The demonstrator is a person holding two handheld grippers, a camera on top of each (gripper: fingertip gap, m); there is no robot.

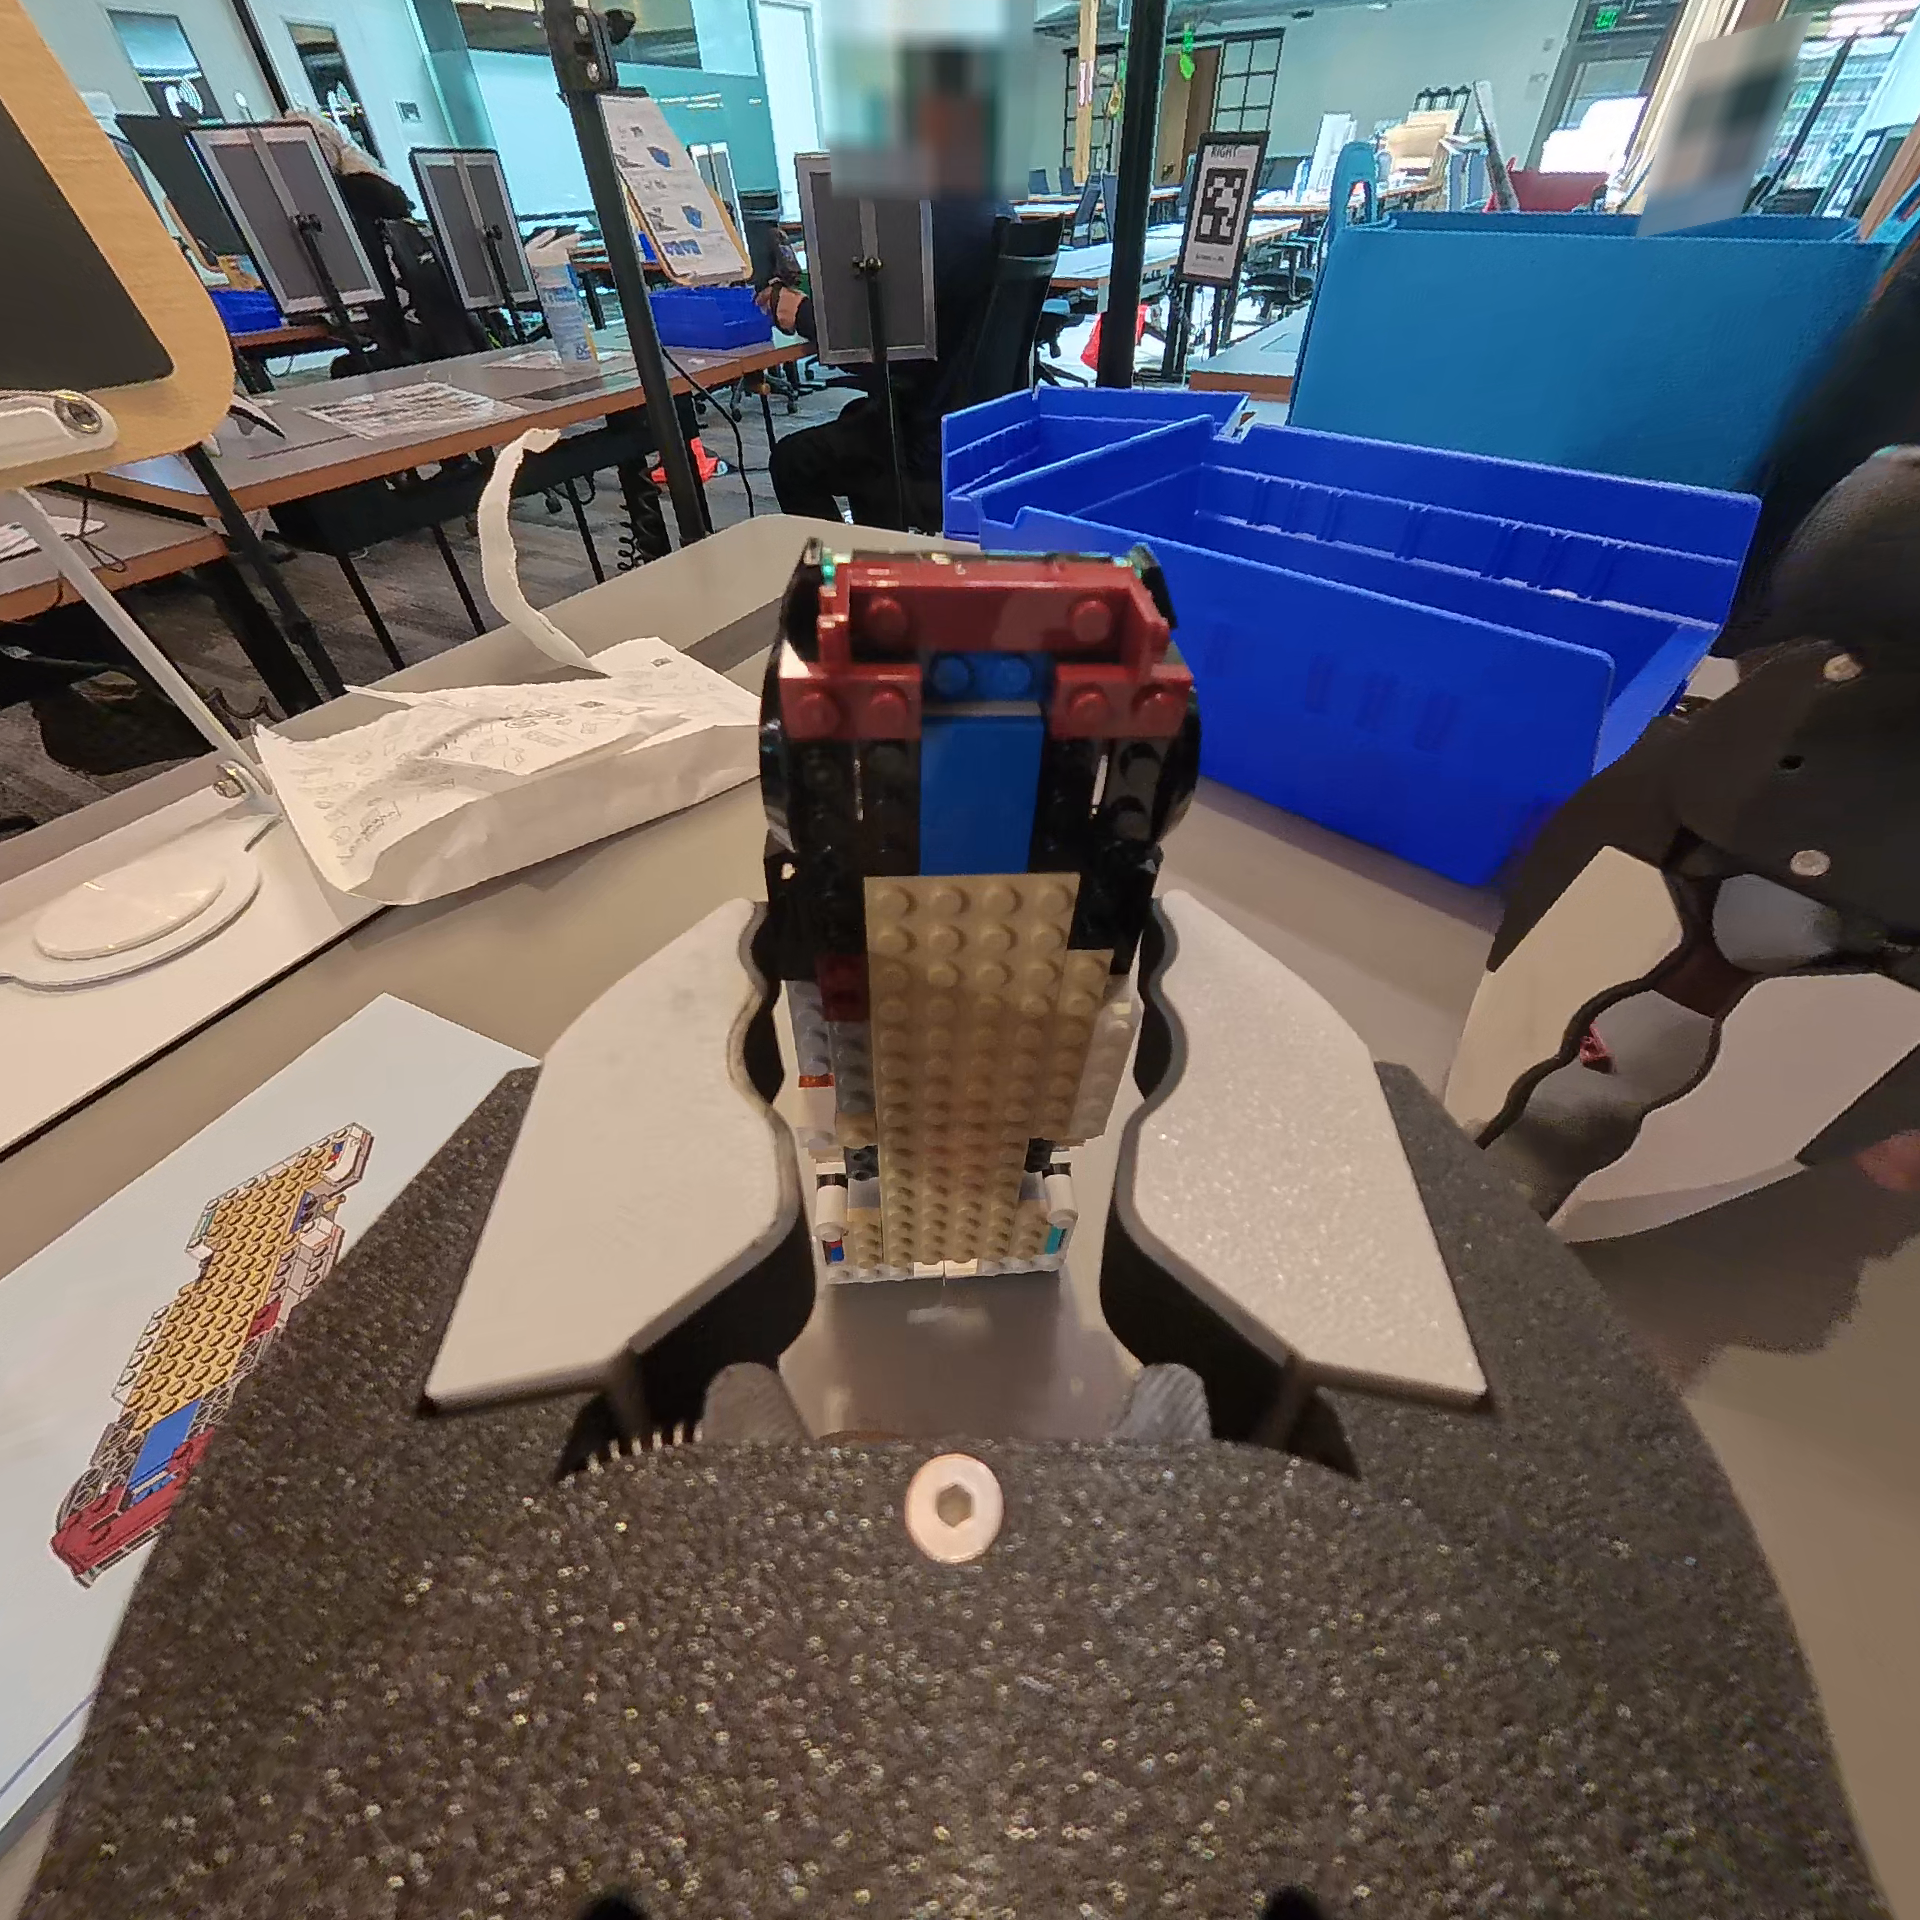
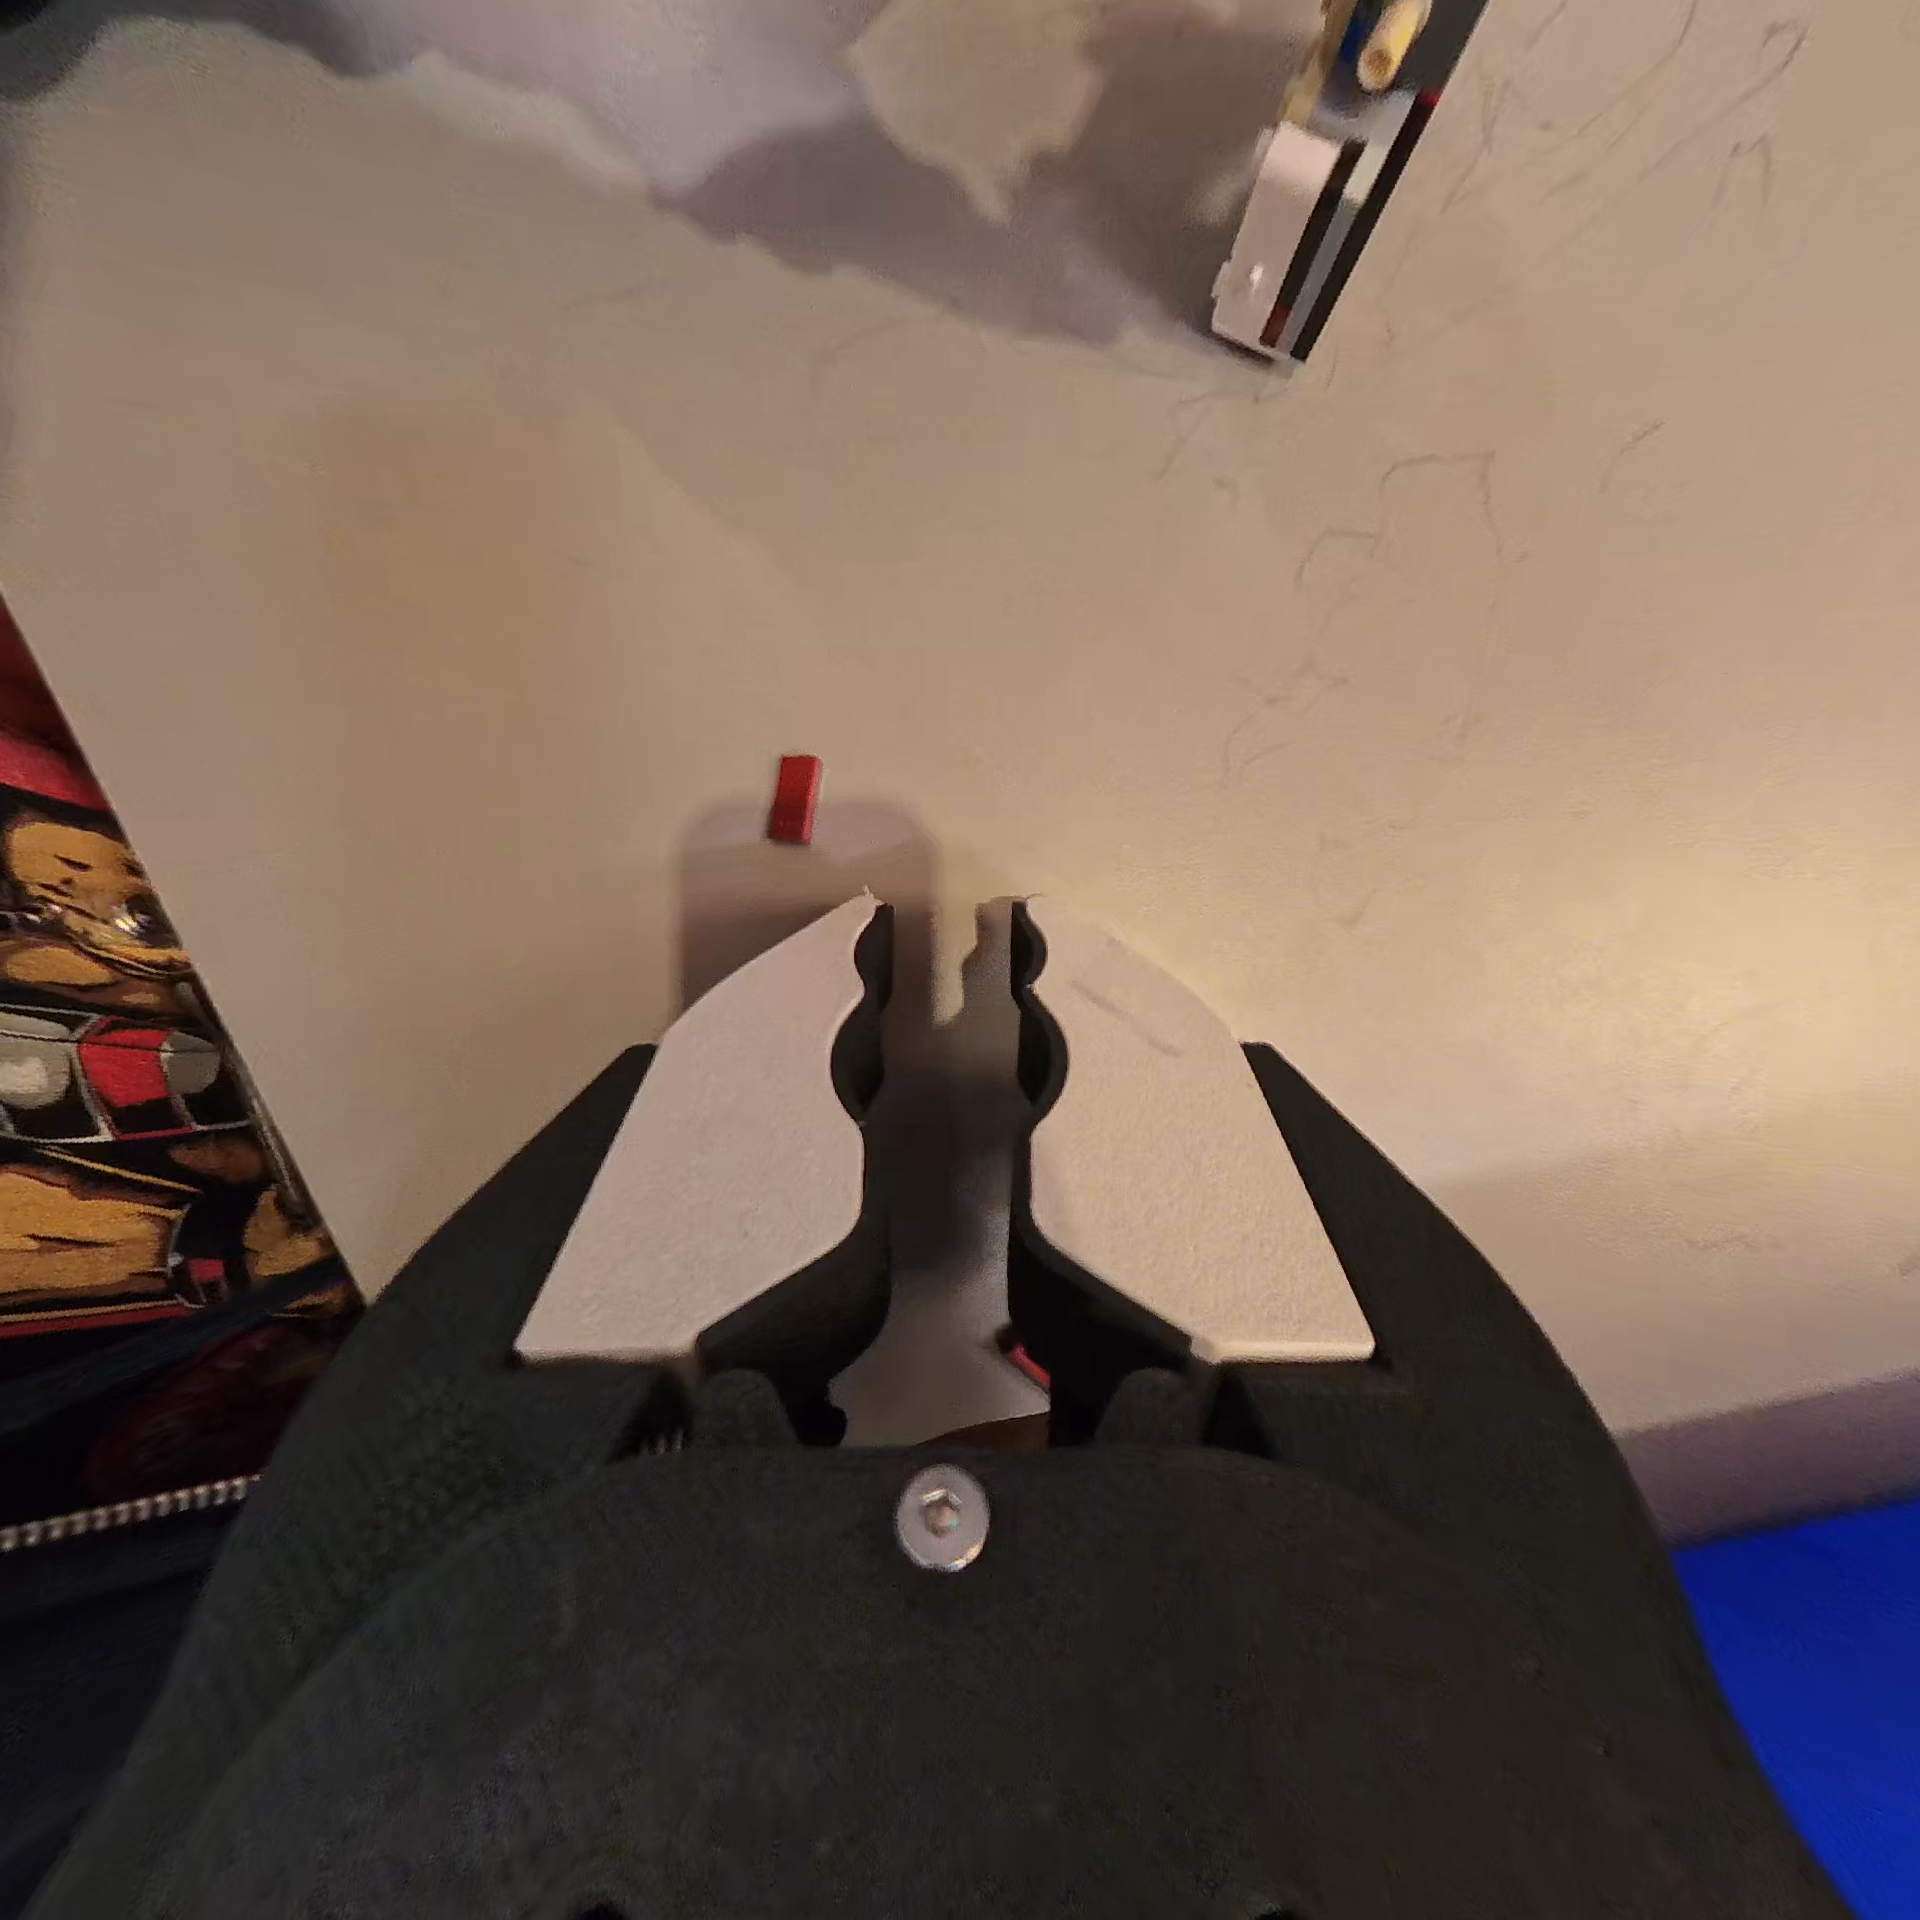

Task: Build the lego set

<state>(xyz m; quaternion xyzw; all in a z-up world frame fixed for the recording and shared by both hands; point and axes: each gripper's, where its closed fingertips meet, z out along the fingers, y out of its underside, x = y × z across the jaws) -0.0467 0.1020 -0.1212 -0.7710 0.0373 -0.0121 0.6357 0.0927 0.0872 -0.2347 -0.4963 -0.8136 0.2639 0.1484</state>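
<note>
One brick-built model (image 1: 971,935) clamped between pads of left hand-held gripper (image 1: 961,935), above bench (image 1: 582,935). Right hand-held gripper (image 2: 951,914) slightly open, bare; one red brick (image 2: 795,798) just beyond. Two blue bins (image 1: 1403,665) behind model, contents hidden.

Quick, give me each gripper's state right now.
Left gripper: closed on the brick model, held between its fingers.
Right gripper: open a little, holding nothing; a small red piece lies on the table ahead.

The left tongs (image 1: 956,997), centred in the left wrist view, clamp a multicoloured toy-brick model (image 1: 971,935), while the right tongs (image 2: 951,966), at mid-frame in their own view, stand narrowly parted and bare.
</note>
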